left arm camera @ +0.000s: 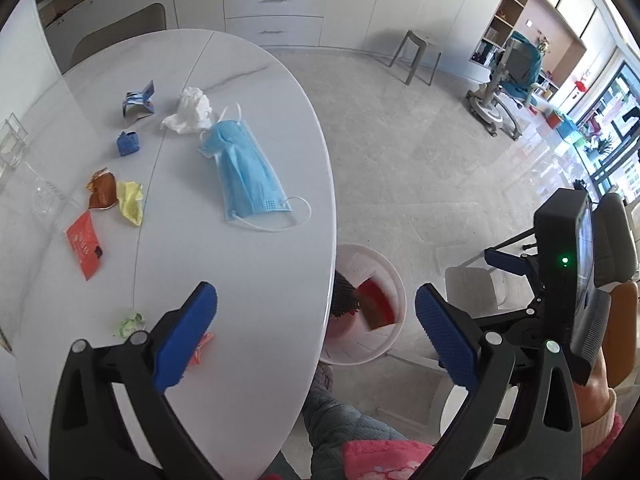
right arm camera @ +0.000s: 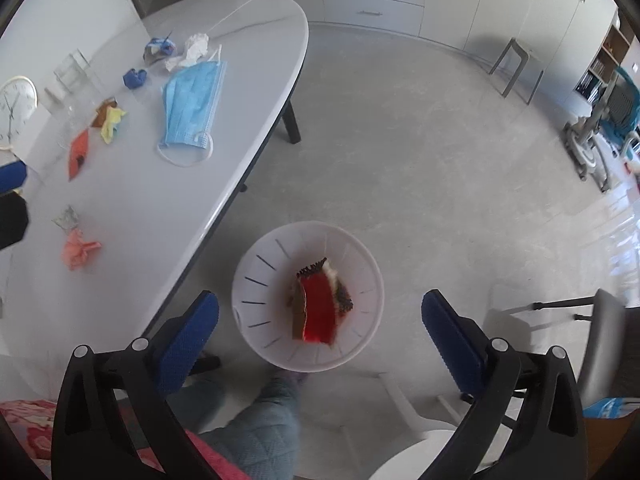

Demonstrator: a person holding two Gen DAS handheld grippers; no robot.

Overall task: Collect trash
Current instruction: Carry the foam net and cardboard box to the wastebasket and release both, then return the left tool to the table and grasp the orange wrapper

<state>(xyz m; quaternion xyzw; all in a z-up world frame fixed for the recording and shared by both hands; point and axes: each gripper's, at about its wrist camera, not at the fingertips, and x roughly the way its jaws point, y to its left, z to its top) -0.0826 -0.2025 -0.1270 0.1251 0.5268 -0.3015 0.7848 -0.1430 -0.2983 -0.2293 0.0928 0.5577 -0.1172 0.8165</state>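
Dropping phase, by my read: right gripper (right arm camera: 320, 320) hangs over white bin (right arm camera: 256, 264) on floor, jaws wide, nothing btwn; red wrapper (right arm camera: 318, 312) lies inside. Left gripper (left arm camera: 316, 336) released too, empty, at near table (left arm camera: 248, 288) edge. Next: reach far-left for blue mask (left arm camera: 244, 164), tissue (left arm camera: 190, 110), wrappers. Pink scrap (right arm camera: 78, 250) nearest, just left of left gripper.

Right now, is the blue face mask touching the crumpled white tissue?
Touching. In the left wrist view the face mask has its upper corner and ear loop lying against the tissue, no table showing between them.
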